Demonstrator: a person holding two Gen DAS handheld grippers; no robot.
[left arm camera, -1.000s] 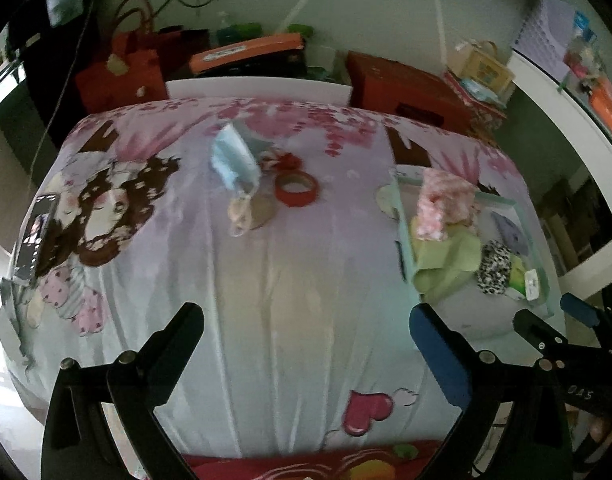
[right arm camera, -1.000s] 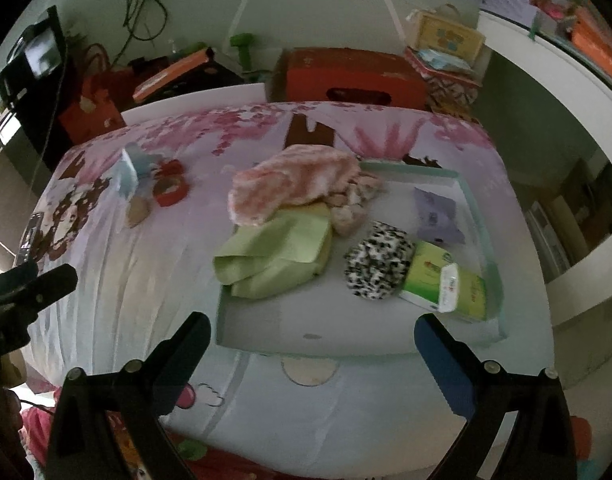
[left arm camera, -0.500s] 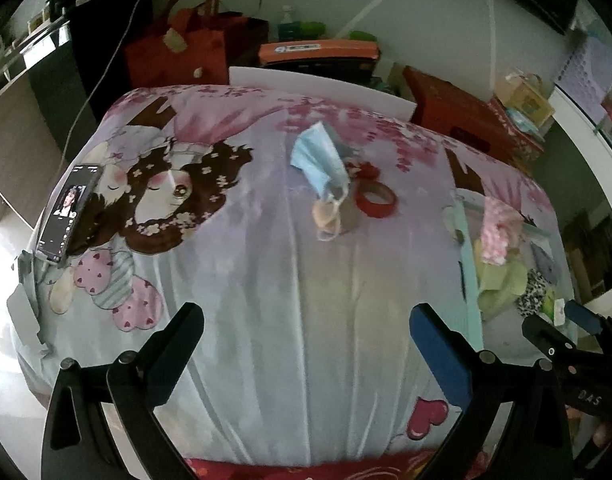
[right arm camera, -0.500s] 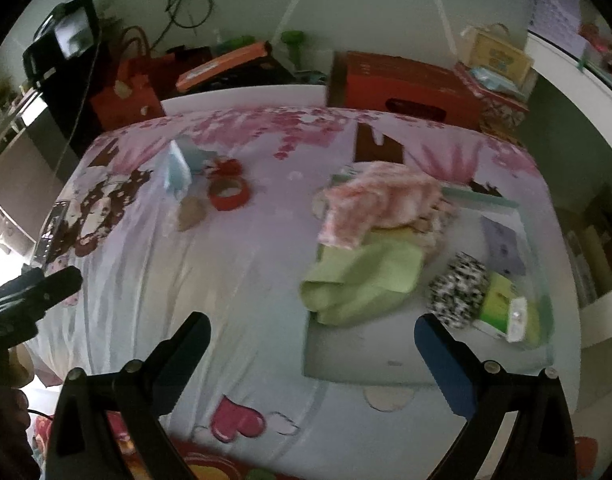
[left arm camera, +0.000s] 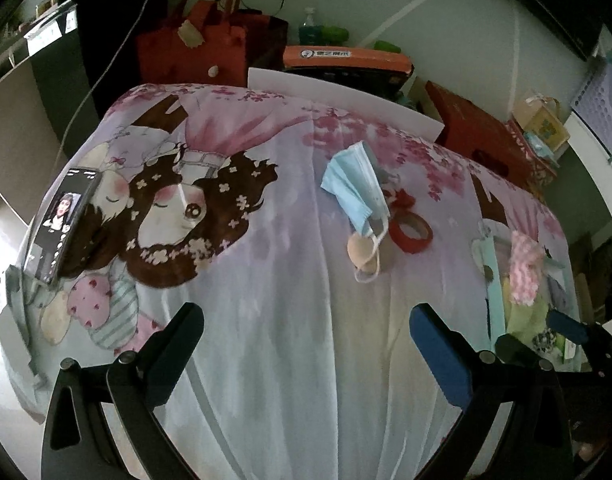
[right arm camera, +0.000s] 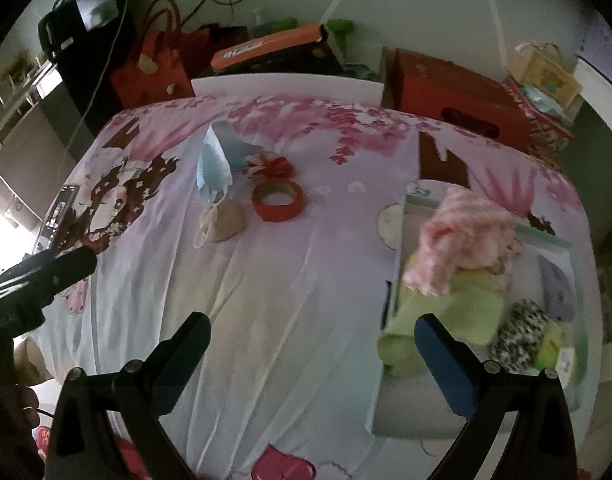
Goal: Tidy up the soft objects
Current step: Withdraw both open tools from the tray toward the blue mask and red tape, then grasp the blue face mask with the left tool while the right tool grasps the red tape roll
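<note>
My left gripper [left arm camera: 306, 334] hangs over bare sheet, jaws spread wide, nothing btwn them. Right gripper [right arm camera: 311, 346] same: jaws wide apart, empty, above the sheet w/ its blue finger in front of the tray's near-left corner. In the left cam I see the right gripper's tips poking in at 4 o'clock; in the right cam the left gripper's black finger comes in at 9 o'clock.

Outward from the left gripper, on the printed bedsheet [left arm camera: 266, 320]: blue face mask [left arm camera: 356, 186] at approx 1 o'clock, its ear loop draped over a beige pad [left arm camera: 364, 252]. Just right of that a red tape roll [left arm camera: 411, 233], lying flat, and a small red-white flower piece [left arm camera: 402, 199] behind it. Phone [left arm camera: 62, 224] at 10 o'clock near the bed edge, screen lit.

From the right gripper: pale green tray [right arm camera: 390, 364] at 2-3 o'clock. In it a pink fluffy cloth [right arm camera: 462, 240] piled on a light green cloth [right arm camera: 446, 320] that hangs over the tray's left rim; black-white spotted item [right arm camera: 520, 334] beside it to the right, green tissue pack [right arm camera: 556, 350] next, lilac item [right arm camera: 556, 284] toward the far right side. Right cam is blurred here, so details are soft.

Beyond the bed at 12 o'clock: red bag [left arm camera: 202, 50], orange box [left arm camera: 346, 58], red crate [right arm camera: 454, 84].
</note>
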